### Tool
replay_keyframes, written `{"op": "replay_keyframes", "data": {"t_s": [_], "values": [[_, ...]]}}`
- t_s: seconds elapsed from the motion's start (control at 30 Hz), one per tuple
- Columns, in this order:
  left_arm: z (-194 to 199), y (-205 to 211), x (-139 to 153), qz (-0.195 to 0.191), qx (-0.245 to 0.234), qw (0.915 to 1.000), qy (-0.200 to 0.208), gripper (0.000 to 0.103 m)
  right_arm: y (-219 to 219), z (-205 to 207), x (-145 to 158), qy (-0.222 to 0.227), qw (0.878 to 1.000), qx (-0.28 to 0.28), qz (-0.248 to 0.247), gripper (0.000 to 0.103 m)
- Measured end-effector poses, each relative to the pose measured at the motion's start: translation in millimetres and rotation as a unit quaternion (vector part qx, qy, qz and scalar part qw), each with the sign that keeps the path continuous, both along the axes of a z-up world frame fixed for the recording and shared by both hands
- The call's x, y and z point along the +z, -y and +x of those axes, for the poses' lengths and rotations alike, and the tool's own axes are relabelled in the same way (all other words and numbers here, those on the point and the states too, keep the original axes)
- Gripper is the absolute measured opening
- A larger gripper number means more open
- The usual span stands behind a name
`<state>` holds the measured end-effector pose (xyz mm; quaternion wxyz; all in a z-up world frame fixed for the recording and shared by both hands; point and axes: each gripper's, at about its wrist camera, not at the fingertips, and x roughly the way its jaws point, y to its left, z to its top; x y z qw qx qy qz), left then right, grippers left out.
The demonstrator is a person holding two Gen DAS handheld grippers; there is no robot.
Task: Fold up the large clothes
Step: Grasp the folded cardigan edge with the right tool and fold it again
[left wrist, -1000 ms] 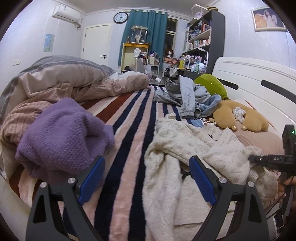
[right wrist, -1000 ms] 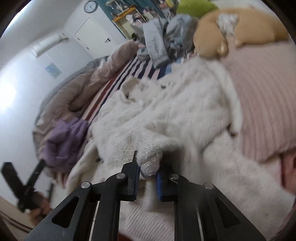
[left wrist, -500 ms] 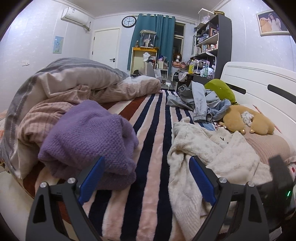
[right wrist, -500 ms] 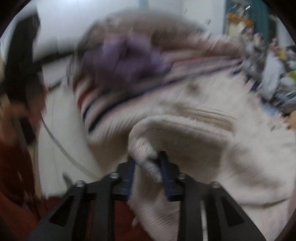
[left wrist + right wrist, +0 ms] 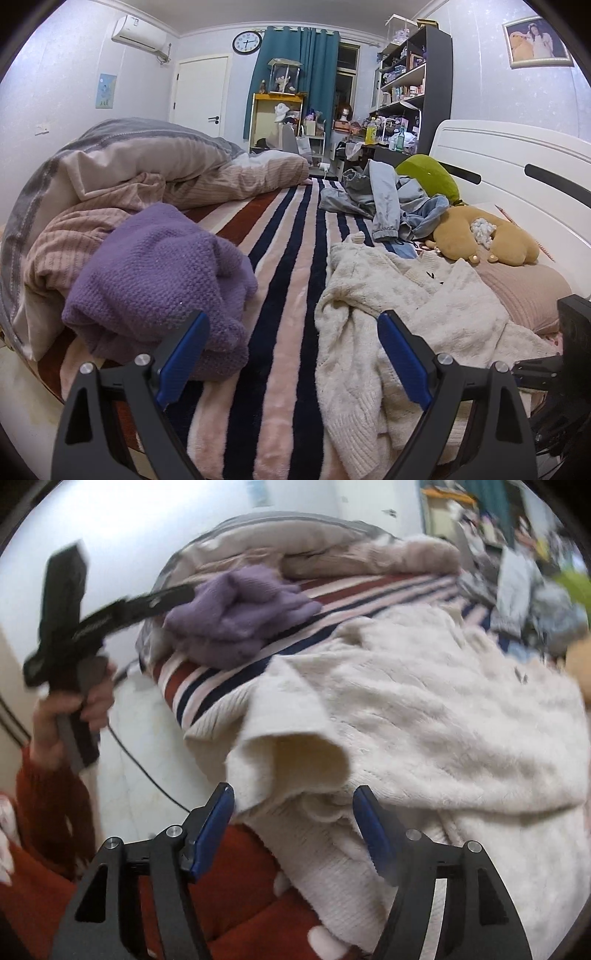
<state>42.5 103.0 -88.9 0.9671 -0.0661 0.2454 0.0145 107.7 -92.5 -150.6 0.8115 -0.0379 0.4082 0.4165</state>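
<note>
Both jaws spread, holding nothing. Your cream sweater [image 5: 424, 709] overhangs the bed edge; right gripper [image 5: 293, 808] unclamped, it may slide off.

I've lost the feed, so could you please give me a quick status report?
Left gripper open, empty. Right gripper open, cream sweater edge between its fingers, ungripped. Purple sweater lies beside it.
</note>
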Motion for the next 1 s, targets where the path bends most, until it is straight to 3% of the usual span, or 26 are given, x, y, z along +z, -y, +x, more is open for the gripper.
{"op": "replay_keyframes", "data": {"t_s": [0.07,0.13,0.17,0.37,0.43,0.5,0.6,0.67,0.77,0.87,0.93,1.0], "values": [[0.5,0.1,-0.1,0.004,0.002,1.0,-0.002,0.09,-11.8,3.5,1.6,0.01,1.0,0.009,0.026,0.062],[0.3,-1.9,-0.9,0.006,0.005,1.0,-0.003,0.09,-28.9,4.4,2.5,0.024,0.999,0.029,0.038,0.037],[-0.4,-3.3,-1.5,0.006,0.006,1.0,-0.003,0.09,-39.6,4.8,0.8,0.02,0.998,0.045,0.039,0.011],[-2.4,-16.1,-9.5,0.009,0.011,0.9998,-0.011,0.091,-105.3,-10.2,-22.5,0.013,0.992,0.128,0.005,0.008],[-2.2,-19.0,-12.9,0.01,0.01,0.9998,-0.016,0.09,-122.7,-10.0,-34.6,0.003,0.991,0.136,-0.013,0.016],[-2.2,-20.0,-16.0,0.01,0.003,0.9997,-0.021,0.091,-129.9,-7.9,-44.6,-0.011,0.99,0.14,-0.02,0.032],[-0.4,-15.1,-21.0,0.01,-0.027,0.999,-0.034,0.095,-123.1,-13.7,-38.5,-0.007,0.989,0.144,-0.02,0.039],[0.8,-8.0,-24.4,-0.009,-0.07,0.9966,-0.041,0.1,-106.2,-18.4,-29.2,0.001,0.991,0.134,-0.014,0.044],[2.3,5.3,-31.3,-0.035,-0.121,0.9908,-0.048,0.1,-51.7,-23.2,-11.0,0.025,0.997,0.073,-0.003,0.061],[5.1,21.4,-41.4,-0.033,-0.146,0.9865,-0.066,0.1,11.1,-31.6,-0.2,0.046,0.999,-0.002,-0.002,0.066],[7.8,26.9,-49.3,-0.031,-0.149,0.9852,-0.078,0.1,64.5,-42.4,4.3,0.058,0.995,-0.078,0.0,0.072],[12.5,25.2,-60.5,-0.038,-0.147,0.9835,-0.099,0.1,111.7,-55.3,4.1,0.067,0.987,-0.144,0.001,0.086]]}}
